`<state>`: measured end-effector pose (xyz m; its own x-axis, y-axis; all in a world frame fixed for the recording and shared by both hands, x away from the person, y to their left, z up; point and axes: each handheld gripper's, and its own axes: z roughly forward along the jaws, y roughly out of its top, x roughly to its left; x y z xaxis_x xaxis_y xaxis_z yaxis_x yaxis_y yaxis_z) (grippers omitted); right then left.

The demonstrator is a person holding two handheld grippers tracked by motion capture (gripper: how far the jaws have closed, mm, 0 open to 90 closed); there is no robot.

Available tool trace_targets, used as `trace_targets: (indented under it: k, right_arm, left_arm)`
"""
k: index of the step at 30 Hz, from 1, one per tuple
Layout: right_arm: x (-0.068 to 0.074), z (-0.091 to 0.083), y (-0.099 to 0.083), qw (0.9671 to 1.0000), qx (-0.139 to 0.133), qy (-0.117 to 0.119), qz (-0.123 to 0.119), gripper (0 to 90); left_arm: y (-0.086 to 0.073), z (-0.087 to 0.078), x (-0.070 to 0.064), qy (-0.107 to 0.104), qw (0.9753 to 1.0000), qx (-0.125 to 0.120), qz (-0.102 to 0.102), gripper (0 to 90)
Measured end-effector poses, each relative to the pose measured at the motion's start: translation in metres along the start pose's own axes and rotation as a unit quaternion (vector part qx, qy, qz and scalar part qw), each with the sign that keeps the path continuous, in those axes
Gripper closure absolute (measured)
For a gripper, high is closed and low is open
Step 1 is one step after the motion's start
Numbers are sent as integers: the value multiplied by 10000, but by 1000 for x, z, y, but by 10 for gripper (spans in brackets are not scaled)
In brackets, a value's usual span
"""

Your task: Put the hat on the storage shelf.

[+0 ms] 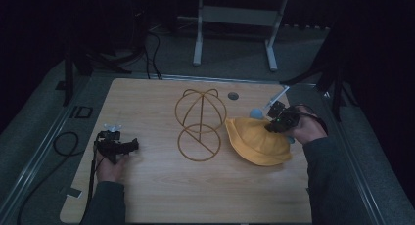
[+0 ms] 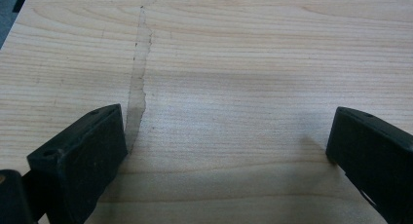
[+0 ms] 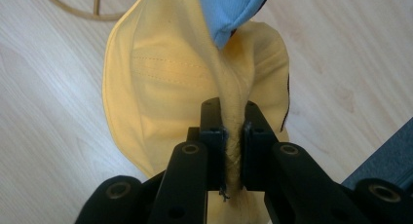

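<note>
while my right gripper (image 3: 233, 136) pinches a fold of the yellow hat (image 1: 257, 142) on the table's right side, the wire hat stand (image 1: 200, 122) lies just to its left, nearer that hand; my left gripper (image 2: 224, 151) gapes empty over bare wood.

The person's long dark grey sleeves (image 1: 105, 203) are coming in at six o'clock. Each hand is wearing a black two-jaw gripper: the left black gripper (image 1: 132, 146) is trailing a black cable toward seven o'clock; the right black gripper (image 3: 233, 131) is showing round screw holes along its linkage arms.
</note>
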<state>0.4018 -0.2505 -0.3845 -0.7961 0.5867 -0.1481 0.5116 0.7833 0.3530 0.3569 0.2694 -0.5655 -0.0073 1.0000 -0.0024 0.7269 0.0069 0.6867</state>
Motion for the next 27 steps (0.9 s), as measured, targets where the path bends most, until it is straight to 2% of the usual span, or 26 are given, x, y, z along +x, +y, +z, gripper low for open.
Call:
trace_targets:
  k: [8, 17, 27]
  right_arm:
    - [-4, -16, -5, 9985, -525, -72, 159, 832]
    - [-7, -26, -10, 9957, -884, -90, 260, 832]
    - [-9, -40, -13, 9897, -1357, -188, 421, 833]
  left_arm:
    - [0, 0, 0, 1, 10000, 1, 1, 11]
    - [0, 0, 0, 0, 10000, 4, 4, 11]
    - [0, 0, 0, -1, 10000, 9, 2, 11]
